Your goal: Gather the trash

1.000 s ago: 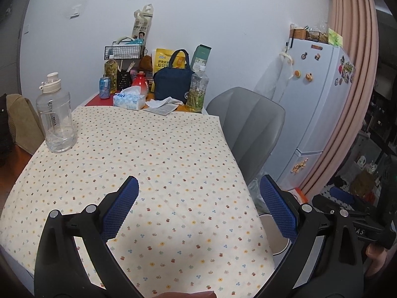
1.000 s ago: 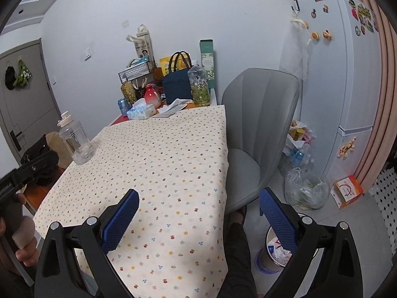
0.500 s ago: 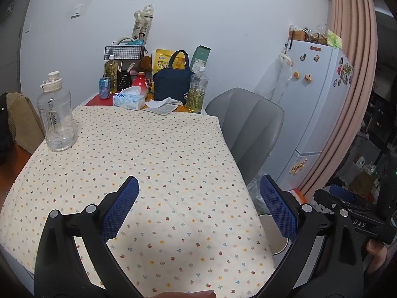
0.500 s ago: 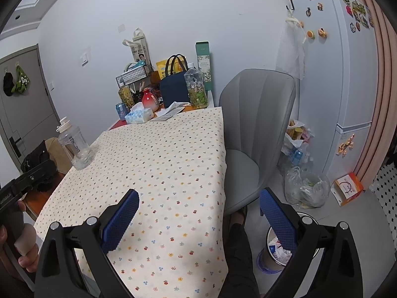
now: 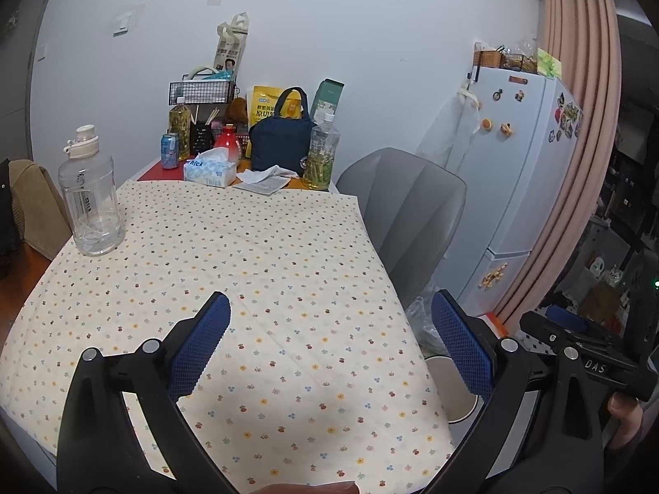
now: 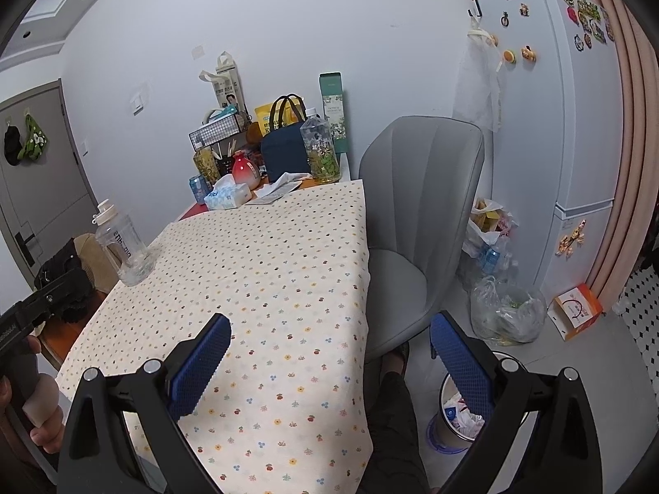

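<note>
Left gripper (image 5: 329,329) and right gripper (image 6: 329,350), each with jaws wide apart and holding nothing, above the near end of a table (image 6: 288,255) covered by a flower-print cloth. Trash bin (image 6: 461,407), on the floor right of the table and just beyond the right gripper, contains crumpled wrappers. Crumpled tissue (image 5: 269,173) lies at the far end of the table beside a tissue box (image 5: 210,168) and a green-tea bottle (image 5: 323,152). A clear water jug (image 5: 91,197) stands at the left edge.

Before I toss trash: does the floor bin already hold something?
Yes. The floor bin shows crumpled wrappers inside, seen from the right wrist view.
</note>
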Tool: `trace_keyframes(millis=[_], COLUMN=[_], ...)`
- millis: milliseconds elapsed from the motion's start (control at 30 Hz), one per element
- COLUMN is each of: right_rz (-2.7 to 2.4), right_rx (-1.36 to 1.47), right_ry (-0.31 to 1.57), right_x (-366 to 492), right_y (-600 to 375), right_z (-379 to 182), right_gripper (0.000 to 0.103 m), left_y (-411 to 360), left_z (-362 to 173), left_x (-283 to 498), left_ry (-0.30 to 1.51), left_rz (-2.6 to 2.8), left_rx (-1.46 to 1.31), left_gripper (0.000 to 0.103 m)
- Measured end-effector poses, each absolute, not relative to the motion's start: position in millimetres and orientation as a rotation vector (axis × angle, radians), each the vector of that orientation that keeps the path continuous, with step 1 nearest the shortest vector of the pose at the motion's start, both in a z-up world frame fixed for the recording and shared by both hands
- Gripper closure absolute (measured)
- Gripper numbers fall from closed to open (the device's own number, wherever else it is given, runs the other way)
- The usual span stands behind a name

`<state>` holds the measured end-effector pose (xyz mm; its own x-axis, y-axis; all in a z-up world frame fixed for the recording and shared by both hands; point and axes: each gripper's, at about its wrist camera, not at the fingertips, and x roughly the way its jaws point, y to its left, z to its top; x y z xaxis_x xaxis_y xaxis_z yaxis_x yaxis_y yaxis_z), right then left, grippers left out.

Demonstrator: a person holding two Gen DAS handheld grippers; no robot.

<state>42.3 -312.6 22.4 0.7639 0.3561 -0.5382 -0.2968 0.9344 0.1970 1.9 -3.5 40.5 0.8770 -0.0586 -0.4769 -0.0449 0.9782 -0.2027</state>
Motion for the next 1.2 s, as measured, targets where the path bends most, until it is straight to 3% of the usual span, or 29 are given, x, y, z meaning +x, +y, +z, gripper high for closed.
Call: trace_keyframes(millis=[1200], right_rz=[0.352], right_rx=[0.096], right_ry=[0.622], right_x=[46.3], right_y=[-305.2], right_z=[12.4], right_gripper=[0.008], left_y=[-3.3], left_z=[36.4], left_x=[3.8], left_ry=[0.514], left_rz=[-0.009], left_rx=[-0.212], left_gripper=[0.006])
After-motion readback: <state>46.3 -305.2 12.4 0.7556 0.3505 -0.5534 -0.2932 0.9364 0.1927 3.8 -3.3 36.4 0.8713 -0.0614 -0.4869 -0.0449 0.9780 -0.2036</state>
